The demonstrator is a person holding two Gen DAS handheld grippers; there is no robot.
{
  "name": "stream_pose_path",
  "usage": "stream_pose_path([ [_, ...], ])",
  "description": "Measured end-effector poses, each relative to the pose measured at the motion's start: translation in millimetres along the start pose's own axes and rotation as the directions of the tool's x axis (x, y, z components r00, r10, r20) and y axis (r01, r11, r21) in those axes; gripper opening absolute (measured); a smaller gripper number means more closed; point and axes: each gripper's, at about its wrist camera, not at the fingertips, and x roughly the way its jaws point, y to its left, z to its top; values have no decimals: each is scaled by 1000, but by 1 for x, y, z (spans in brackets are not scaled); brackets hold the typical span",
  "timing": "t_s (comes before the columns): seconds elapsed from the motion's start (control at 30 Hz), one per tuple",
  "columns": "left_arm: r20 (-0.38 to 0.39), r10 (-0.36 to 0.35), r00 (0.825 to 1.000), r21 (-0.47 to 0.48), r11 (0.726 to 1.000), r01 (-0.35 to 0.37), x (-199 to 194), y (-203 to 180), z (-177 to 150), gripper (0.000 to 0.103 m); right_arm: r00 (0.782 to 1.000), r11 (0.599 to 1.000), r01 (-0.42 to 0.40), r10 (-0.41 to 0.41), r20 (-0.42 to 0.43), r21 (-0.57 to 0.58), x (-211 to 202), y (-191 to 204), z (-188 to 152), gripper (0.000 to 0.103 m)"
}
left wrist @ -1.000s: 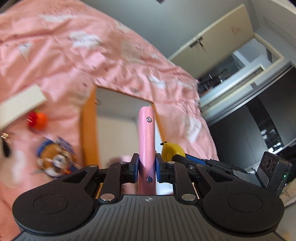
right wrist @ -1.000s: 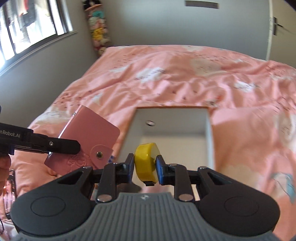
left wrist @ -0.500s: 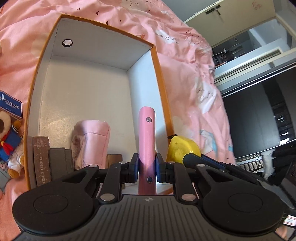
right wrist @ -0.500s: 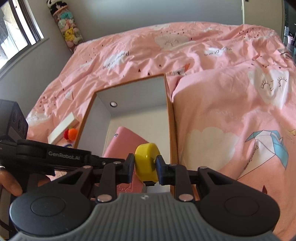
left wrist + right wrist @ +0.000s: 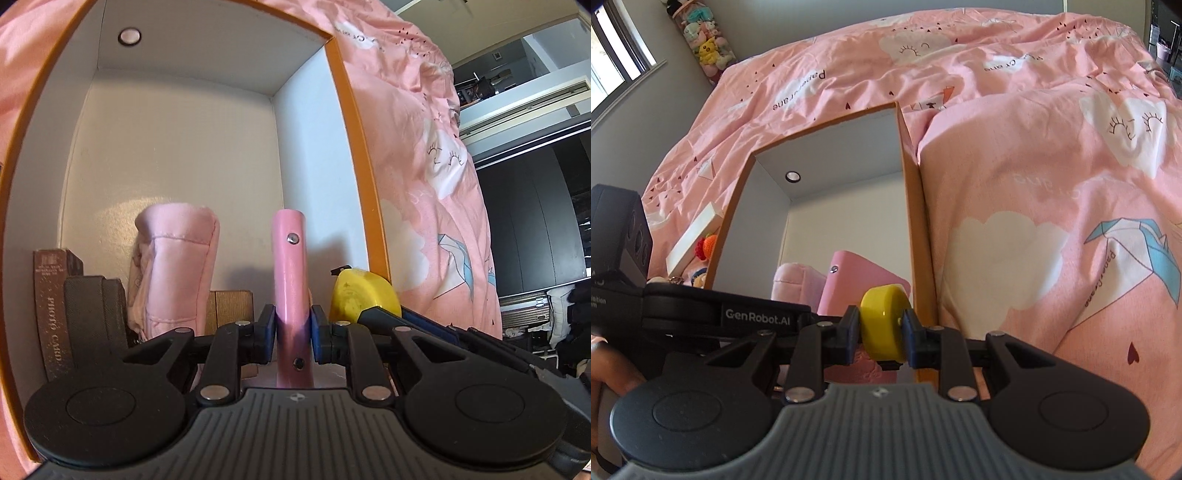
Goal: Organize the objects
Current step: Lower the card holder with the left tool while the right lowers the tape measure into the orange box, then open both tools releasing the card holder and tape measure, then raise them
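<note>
My left gripper (image 5: 293, 328) is shut on a pink snap wallet (image 5: 290, 266), held upright on edge inside an orange-rimmed white box (image 5: 343, 81). My right gripper (image 5: 882, 332) is shut on a yellow round tape measure (image 5: 882, 317), held above the box's right wall (image 5: 910, 229). The wallet (image 5: 864, 280) and the left gripper's body (image 5: 738, 314) show in the right wrist view. The yellow tape measure (image 5: 360, 295) shows just right of the wallet in the left wrist view.
Inside the box stand a pink pouch (image 5: 173, 266), a brown photo-card book (image 5: 50, 302), a dark case (image 5: 94, 314) and a small tan box (image 5: 231, 304). The box lies on a pink duvet (image 5: 1034, 184). A white carton (image 5: 692, 240) and orange plush toy (image 5: 707, 245) lie to its left.
My left gripper has carried the wallet from above the bed down into the box. My right gripper has moved with the tape measure closer to the box's right wall.
</note>
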Motion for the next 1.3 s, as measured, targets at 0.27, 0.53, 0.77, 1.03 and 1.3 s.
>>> stream_pose_path([
  [0.27, -31, -39, 999, -57, 998, 37, 8, 12, 1, 29, 999, 1000, 20, -20, -42, 2, 10, 2, -4, 26],
  [0.53, 1, -94, 996, -44, 995, 94, -15, 14, -1, 29, 991, 991, 120, -123, -47, -67, 17, 18, -2, 26],
  [0.77, 136, -52, 989, 25, 998, 49, -55, 16, -2, 29, 983, 984, 154, -162, -89, -94, 28, 31, -2, 26],
  [1.03, 204, 28, 979, 61, 997, -41, -74, 25, -2, 30, 964, 966, 224, -239, -116, -127, 42, 42, -8, 26],
  [1.3, 224, 53, 973, 51, 997, -66, -90, 34, -8, 31, 963, 963, 239, -251, -95, -126, 30, 46, -8, 26],
])
